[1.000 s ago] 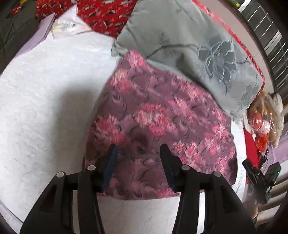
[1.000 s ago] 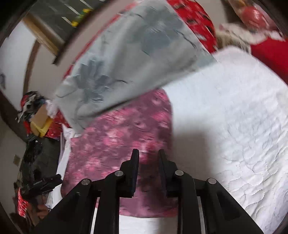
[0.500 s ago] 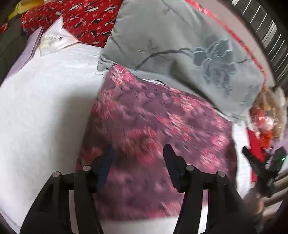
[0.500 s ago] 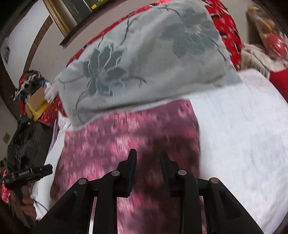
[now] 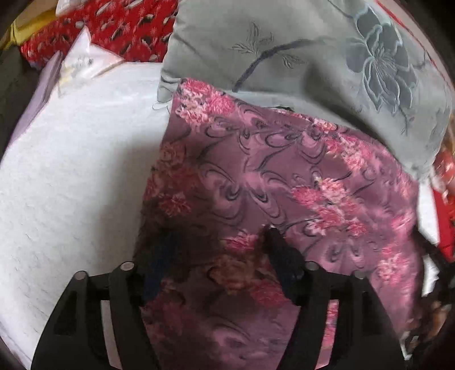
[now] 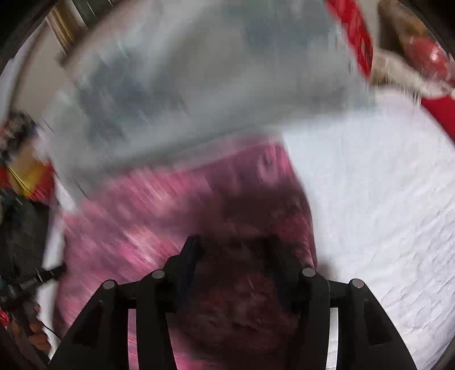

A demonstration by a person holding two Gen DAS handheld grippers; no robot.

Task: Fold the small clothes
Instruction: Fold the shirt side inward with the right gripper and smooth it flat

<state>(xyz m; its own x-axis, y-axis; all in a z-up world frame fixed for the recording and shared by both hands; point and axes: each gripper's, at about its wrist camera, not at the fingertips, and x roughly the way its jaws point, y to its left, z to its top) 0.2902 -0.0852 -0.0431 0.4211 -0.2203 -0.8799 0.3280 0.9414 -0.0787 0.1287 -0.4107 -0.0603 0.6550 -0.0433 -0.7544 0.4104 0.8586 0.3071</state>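
Observation:
A purple garment with pink flowers [image 5: 273,182] lies flat on the white quilted bed cover [image 5: 71,176]. My left gripper [image 5: 219,250] hangs just over the garment's near left part, its jaws opening with nothing between them but the cloth below. In the blurred right wrist view the same garment [image 6: 148,216] spreads under my right gripper [image 6: 236,250], near its right edge. That gripper's jaws are opening too, and nothing is pinched between them.
A grey pillow with a dark flower print [image 5: 312,57] overlaps the garment's far edge. Red patterned bedding [image 5: 113,25] and a white plastic bag [image 5: 82,59] lie at the far left. Red items and toys [image 6: 426,51] sit beyond the white bed cover [image 6: 384,213].
Both grippers have moved in and down over the garment, and their jaws have spread wider. The right wrist view has become heavily blurred.

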